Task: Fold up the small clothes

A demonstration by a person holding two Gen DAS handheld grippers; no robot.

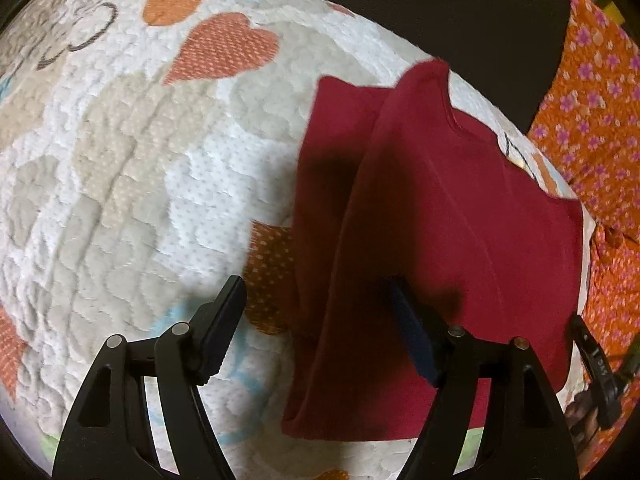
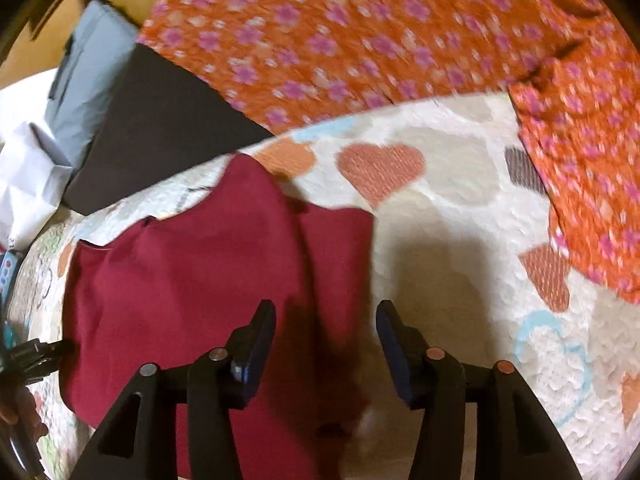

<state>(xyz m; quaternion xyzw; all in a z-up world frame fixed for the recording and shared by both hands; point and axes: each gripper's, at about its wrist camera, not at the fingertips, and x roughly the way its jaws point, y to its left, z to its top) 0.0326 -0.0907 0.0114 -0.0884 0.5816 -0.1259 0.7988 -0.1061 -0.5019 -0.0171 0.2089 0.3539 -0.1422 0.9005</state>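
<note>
Left gripper [image 1: 316, 300] is held wide apart, nothing pinched, over the left edge of the red garment [image 1: 440, 220], one finger over cloth, the other over the quilt [image 1: 120, 160]. Right gripper [image 2: 326, 328] is likewise spread wide and unloaded, above the garment's right edge [image 2: 180, 280]. The garment is laid partly folded on the heart-print quilt; orange floral fabric [image 2: 360, 32] is seen beyond.
</note>
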